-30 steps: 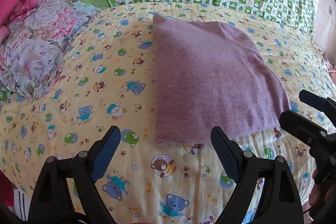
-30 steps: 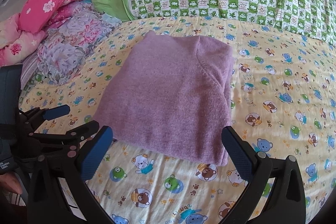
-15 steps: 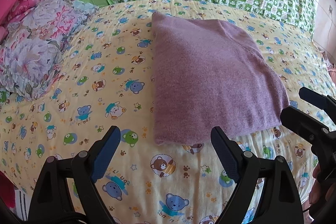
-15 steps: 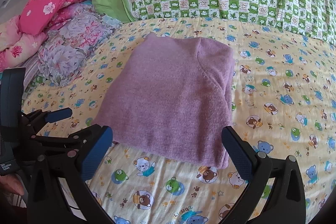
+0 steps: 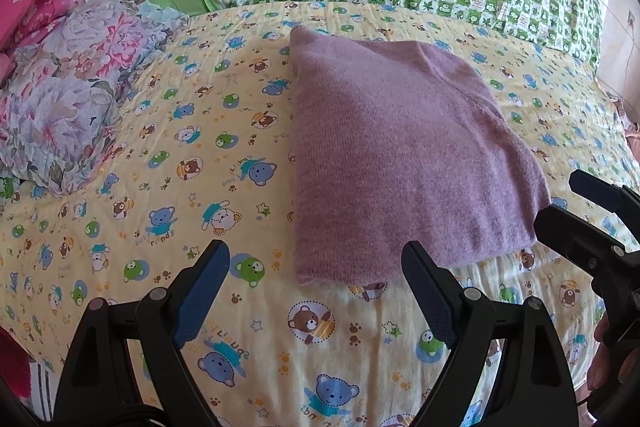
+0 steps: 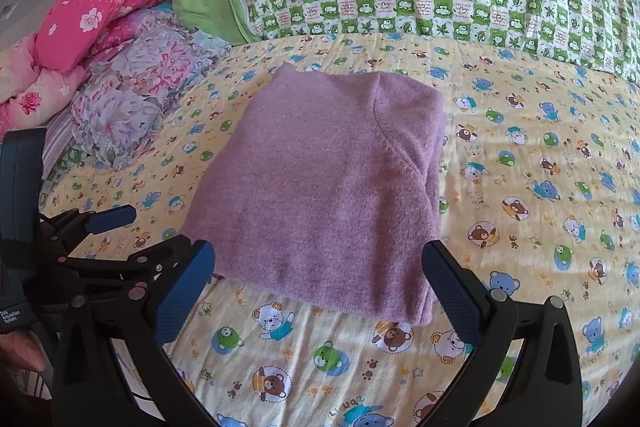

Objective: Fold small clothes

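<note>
Folded purple sweater [image 6: 324, 187] on bedsheet [image 6: 540, 155]

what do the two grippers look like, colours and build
The left gripper and right gripper match: black plastic frames with round silver rivets at the joints, two angled fingers each faced with dark blue textured pads. A black module with small white lettering sits on the left one. Bare fingertips show, no sleeves.
</note>
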`<action>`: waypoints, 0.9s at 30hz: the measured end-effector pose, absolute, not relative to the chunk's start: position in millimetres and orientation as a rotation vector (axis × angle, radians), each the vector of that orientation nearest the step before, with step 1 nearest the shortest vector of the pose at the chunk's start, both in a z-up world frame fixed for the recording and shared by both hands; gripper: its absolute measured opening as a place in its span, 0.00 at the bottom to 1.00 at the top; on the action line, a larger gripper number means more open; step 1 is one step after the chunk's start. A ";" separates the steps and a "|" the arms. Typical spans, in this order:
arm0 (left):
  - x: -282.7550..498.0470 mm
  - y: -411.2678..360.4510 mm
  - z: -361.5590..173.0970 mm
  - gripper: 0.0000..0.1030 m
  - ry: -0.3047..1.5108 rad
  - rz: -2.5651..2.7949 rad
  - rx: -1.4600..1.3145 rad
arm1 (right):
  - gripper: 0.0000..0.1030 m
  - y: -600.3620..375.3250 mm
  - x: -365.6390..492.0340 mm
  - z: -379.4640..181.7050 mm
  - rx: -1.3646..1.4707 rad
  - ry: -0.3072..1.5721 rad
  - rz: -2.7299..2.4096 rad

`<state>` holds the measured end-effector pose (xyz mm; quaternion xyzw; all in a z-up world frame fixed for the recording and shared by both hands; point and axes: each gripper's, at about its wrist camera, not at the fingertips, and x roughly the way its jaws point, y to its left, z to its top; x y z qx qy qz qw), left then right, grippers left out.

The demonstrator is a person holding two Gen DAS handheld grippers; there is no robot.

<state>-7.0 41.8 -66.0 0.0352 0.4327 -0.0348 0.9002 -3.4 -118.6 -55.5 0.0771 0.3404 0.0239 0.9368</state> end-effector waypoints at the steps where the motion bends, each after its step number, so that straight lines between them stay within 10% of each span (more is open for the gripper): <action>1: -6.7 41.7 -65.4 0.86 0.894 -0.072 0.071 | 1.00 -118.8 -2.7 -55.1 0.162 0.695 0.046; 27: 1.7 37.7 -65.7 0.86 0.925 -0.065 0.069 | 1.00 -123.3 0.1 -53.6 0.177 0.691 0.043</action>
